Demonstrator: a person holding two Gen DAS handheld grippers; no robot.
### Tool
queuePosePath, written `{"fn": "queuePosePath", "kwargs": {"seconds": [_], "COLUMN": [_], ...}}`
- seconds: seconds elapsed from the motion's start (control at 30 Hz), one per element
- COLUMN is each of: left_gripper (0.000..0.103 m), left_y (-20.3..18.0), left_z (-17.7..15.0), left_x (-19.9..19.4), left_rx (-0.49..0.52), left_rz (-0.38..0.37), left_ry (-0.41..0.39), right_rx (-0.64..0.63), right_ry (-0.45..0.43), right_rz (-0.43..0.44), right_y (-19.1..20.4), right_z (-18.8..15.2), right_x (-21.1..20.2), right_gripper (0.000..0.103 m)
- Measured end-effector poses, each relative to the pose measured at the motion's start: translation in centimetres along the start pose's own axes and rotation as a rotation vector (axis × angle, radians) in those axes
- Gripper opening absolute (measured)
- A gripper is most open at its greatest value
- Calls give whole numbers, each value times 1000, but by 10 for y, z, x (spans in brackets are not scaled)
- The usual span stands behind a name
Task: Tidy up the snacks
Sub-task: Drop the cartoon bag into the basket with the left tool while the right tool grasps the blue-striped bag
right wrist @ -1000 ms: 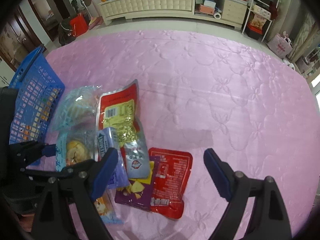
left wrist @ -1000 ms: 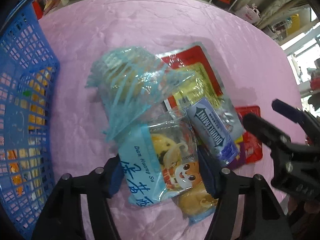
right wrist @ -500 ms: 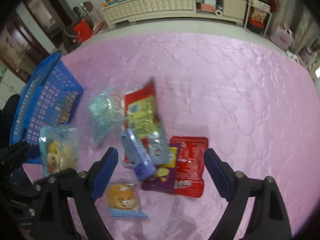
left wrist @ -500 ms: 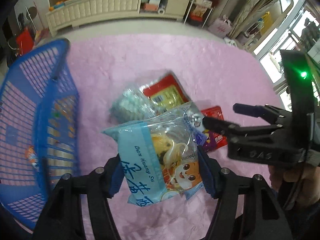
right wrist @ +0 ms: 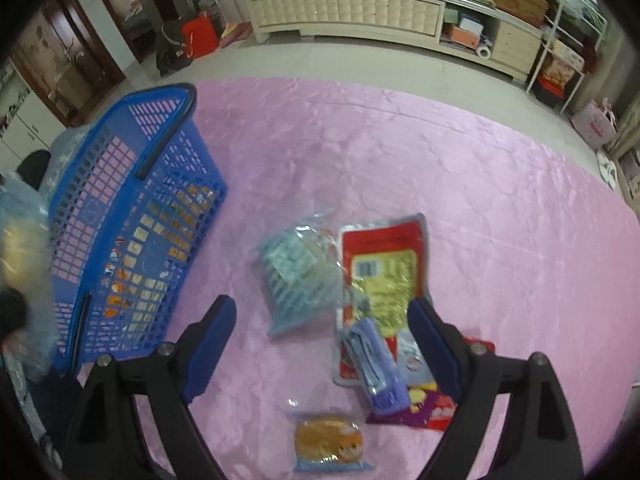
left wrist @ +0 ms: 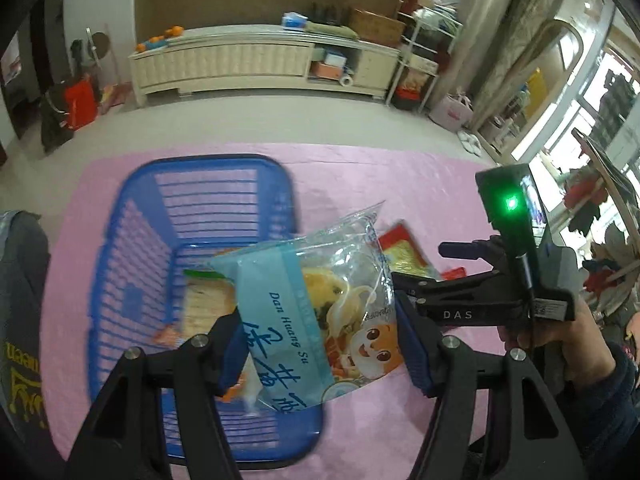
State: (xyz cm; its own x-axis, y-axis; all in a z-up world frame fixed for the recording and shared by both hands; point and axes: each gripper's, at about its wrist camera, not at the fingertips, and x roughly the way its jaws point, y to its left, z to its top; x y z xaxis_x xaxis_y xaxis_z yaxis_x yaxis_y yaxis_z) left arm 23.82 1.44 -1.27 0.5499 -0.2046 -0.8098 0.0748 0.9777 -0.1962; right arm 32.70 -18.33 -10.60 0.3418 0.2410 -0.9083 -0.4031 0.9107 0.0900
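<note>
My left gripper point(left wrist: 320, 350) is shut on a light blue pastry bag point(left wrist: 320, 304) and holds it in the air over the right side of the blue basket point(left wrist: 132, 208), which holds a snack pack point(left wrist: 204, 304). My right gripper point(right wrist: 324, 344) is open and empty above the snack pile; it also shows in the left wrist view point(left wrist: 436, 264). On the pink cloth lie a pale blue striped bag point(right wrist: 298, 272), a red and yellow pouch point(right wrist: 384, 268), a purple gum pack point(right wrist: 376, 372), a small pastry pack point(right wrist: 328, 442) and a red packet point(right wrist: 440, 412).
The blue basket point(right wrist: 120, 216) stands at the left of the pink cloth point(right wrist: 460, 184). A cream sideboard point(right wrist: 352, 8) and shelves stand beyond the table on a grey floor. The person's dark sleeve point(left wrist: 592, 400) is at the right.
My left gripper has lifted the light blue pastry bag off the pile and carried it left over the basket. My right gripper has risen and drawn back above the pile, still open.
</note>
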Motion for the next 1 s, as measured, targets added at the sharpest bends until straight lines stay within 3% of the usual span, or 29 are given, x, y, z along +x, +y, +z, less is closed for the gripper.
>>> {"fn": "queuePosePath", "kwargs": {"seconds": [0.27,0.47,0.7,0.8,1.0], "left_gripper": [63,63,65,66,69], "left_y": [53,67,88,87,83], "left_z": [0,6,14,16,19], "left_x": [2,33,56,64,71], "left_rx": [-48,-8,-23,-4,45], "left_rz": [88,124,117,124,145], "left_ry": [15,91,138,154,150], "right_rx": [-73,-105,-128,-138,-133], "right_ry": [40,52,73,84,89], "right_rz": [-85,-111,-128,-126,-92], "right_y": [24,29,24,21,16], "right_z": [12,14,17,17,16], "right_x": [44,64,79,87,93], "right_gripper": [90,90,90,79,73]}}
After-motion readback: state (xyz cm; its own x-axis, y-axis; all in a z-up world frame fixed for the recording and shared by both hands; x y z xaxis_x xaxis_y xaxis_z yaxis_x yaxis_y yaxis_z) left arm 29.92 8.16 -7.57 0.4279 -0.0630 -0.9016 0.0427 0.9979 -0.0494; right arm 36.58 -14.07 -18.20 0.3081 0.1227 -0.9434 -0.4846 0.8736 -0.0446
